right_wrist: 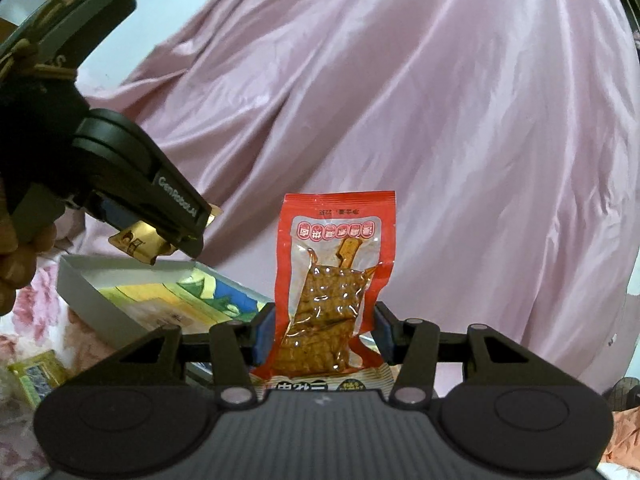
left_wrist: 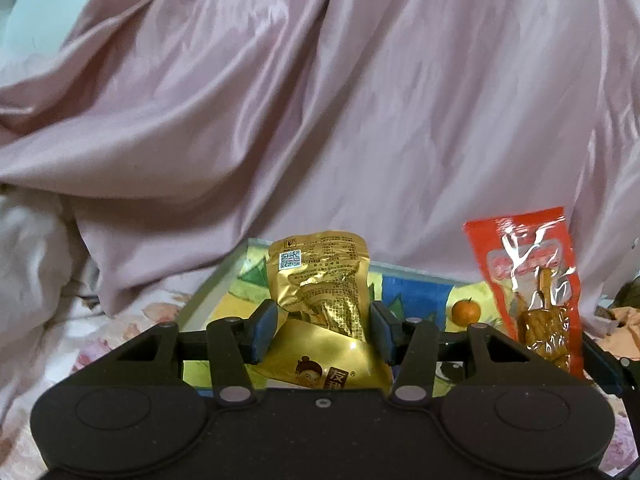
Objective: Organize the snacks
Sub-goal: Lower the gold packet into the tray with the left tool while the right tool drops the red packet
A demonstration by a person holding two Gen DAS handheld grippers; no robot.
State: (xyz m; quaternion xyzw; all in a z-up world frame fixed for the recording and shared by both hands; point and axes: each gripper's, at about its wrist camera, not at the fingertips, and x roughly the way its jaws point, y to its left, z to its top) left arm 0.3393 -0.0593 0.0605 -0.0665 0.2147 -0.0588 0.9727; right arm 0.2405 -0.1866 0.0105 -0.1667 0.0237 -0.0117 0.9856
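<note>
**Both claws loaded above the box**

From where I stand, each hand has a packet in its grip. The left gripper (left_wrist: 324,332) is closed onto a gold snack packet (left_wrist: 320,280), pinching it low so the top stands free above the pads. The right gripper (right_wrist: 324,334) is clamped the same way on a red packet (right_wrist: 334,280) of something brown and saucy, held upright. Beneath them on the flowered bedding sits a shallow box (right_wrist: 92,300) with a colourful printed floor; a small orange (left_wrist: 465,311) already lies inside it. Another yellow packet (right_wrist: 34,376) waits outside on the covers.

The risk, I'd judge, is slippery foil: pinched by a crumpled edge, the gold packet could slide out early and land on the bedding. The two claws are also close together, so lowering both at once may bump them or nudge the light box across the soft quilt.
</note>
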